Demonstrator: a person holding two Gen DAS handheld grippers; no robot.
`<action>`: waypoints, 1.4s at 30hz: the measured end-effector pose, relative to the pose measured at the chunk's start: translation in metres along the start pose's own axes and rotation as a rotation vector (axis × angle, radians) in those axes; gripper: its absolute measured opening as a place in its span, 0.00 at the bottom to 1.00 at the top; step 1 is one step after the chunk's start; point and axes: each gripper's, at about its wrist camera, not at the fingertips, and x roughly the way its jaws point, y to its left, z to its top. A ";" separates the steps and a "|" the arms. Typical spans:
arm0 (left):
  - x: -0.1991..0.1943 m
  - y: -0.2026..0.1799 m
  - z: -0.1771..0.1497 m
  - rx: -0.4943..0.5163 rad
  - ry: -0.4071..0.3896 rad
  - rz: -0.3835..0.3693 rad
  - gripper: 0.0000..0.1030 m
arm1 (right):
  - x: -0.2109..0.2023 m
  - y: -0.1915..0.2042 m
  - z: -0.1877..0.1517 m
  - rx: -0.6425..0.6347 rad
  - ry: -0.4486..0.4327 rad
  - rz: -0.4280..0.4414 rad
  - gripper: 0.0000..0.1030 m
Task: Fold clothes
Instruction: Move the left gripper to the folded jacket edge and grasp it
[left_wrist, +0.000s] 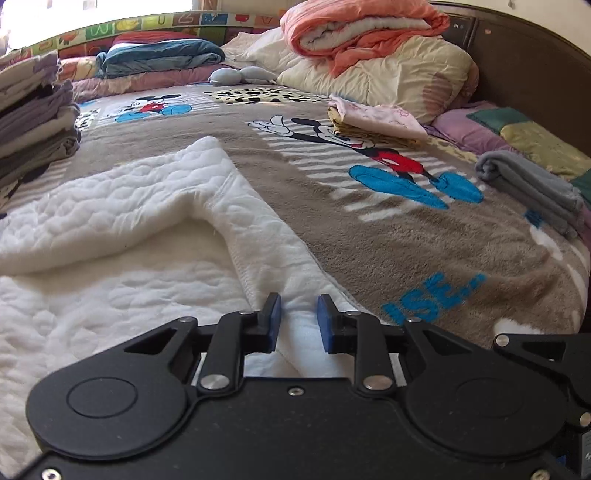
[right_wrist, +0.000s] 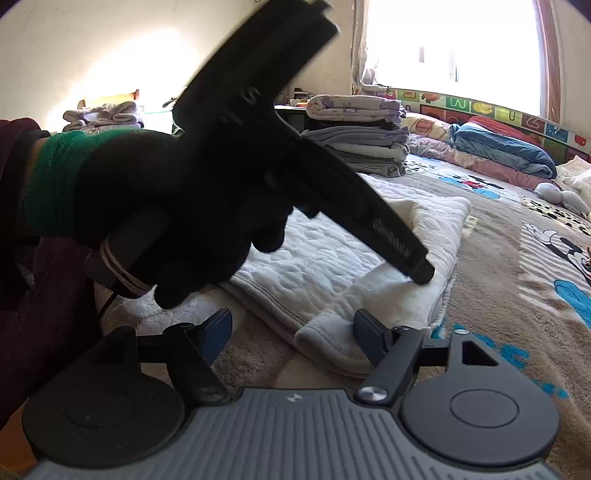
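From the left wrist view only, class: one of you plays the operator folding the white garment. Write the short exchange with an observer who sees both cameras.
Operator: Is my right gripper holding anything?
Observer: No. The right gripper stands open. A folded corner of the white garment lies between its fingers, unpinched.
Operator: Where does my left gripper meet the cloth?
Observer: The tip of the left gripper is down on the top fold, close to the garment's side edge.
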 end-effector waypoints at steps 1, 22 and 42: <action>-0.001 0.002 0.000 -0.016 -0.001 -0.008 0.23 | 0.000 0.001 0.001 -0.006 0.007 -0.001 0.72; -0.007 0.014 0.061 0.070 -0.144 0.114 0.24 | -0.021 -0.039 0.018 0.084 -0.083 -0.002 0.69; 0.101 0.065 0.124 -0.044 0.054 0.257 0.27 | 0.035 -0.043 0.019 0.106 0.020 0.001 0.78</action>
